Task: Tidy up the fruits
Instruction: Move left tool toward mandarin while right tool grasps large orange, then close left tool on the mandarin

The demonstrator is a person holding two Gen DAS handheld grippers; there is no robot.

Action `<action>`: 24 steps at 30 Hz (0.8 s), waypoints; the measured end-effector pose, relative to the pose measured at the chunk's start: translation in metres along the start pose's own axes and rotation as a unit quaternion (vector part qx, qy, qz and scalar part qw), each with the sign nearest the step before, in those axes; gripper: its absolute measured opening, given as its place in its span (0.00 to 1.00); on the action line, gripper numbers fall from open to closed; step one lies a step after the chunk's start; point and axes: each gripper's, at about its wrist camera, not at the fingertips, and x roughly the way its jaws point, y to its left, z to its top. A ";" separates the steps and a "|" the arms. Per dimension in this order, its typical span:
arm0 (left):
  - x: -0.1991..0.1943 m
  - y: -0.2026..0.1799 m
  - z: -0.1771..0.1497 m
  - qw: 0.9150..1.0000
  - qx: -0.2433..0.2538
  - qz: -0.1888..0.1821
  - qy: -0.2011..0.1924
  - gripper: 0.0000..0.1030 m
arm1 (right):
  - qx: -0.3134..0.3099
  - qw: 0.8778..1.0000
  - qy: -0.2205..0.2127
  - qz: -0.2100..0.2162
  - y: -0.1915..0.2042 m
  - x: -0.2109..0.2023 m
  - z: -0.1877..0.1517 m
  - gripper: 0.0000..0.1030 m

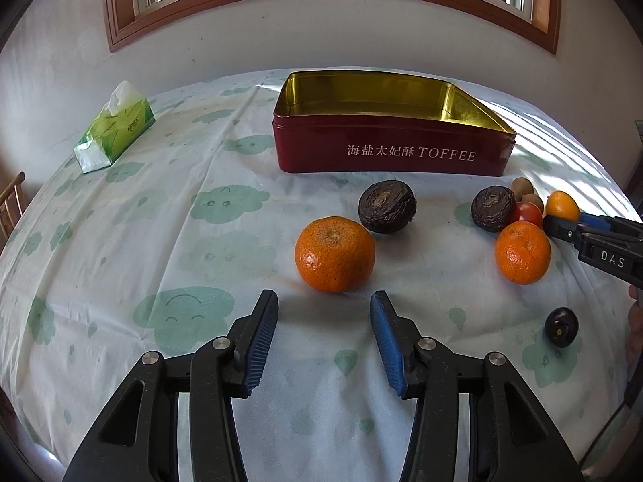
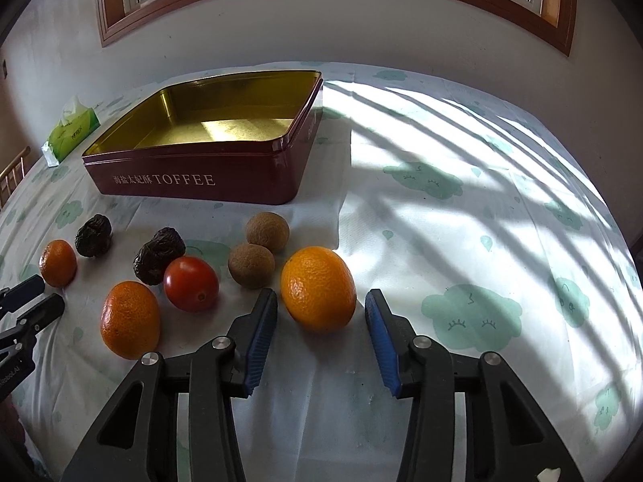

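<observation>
My left gripper (image 1: 324,301) is open, its tips just short of a mandarin (image 1: 334,254) on the cloth. A dark wrinkled fruit (image 1: 387,207) lies behind it. My right gripper (image 2: 321,301) is open around a smooth orange fruit (image 2: 318,288), jaws either side, not touching. In the right wrist view, two brown round fruits (image 2: 252,265), a red tomato (image 2: 191,283), a mandarin (image 2: 130,319) and two dark wrinkled fruits (image 2: 158,255) lie to the left. The open red toffee tin (image 1: 394,152), also in the right wrist view (image 2: 201,178), is empty.
A green tissue pack (image 1: 114,130) lies at the far left of the table. A small dark fruit (image 1: 561,326) sits alone at the right in the left wrist view. A wooden chair (image 1: 10,205) stands by the left table edge. The wall and window are behind the table.
</observation>
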 end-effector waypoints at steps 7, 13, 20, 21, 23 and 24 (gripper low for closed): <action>0.006 -0.002 0.008 1.000 -0.001 -0.002 0.003 0.48 | 0.002 1.000 -0.005 0.002 0.002 0.003 0.005 0.32; 0.013 -0.008 0.016 1.000 0.008 0.004 0.002 0.48 | 0.002 1.000 -0.004 0.002 0.001 0.004 0.005 0.32; 0.023 -0.005 0.028 1.000 -0.007 0.003 0.008 0.48 | 0.002 1.000 -0.004 0.002 0.001 0.003 0.005 0.32; 0.024 -0.005 0.029 1.000 -0.006 0.004 0.008 0.48 | 0.002 1.000 -0.004 0.002 0.001 0.003 0.005 0.32; 0.026 -0.005 0.030 1.000 -0.006 0.006 0.007 0.48 | 0.002 1.000 -0.004 0.002 0.001 0.003 0.005 0.32; 0.026 -0.005 0.031 1.000 -0.007 0.007 0.007 0.48 | 0.002 1.000 -0.004 0.002 0.001 0.003 0.005 0.32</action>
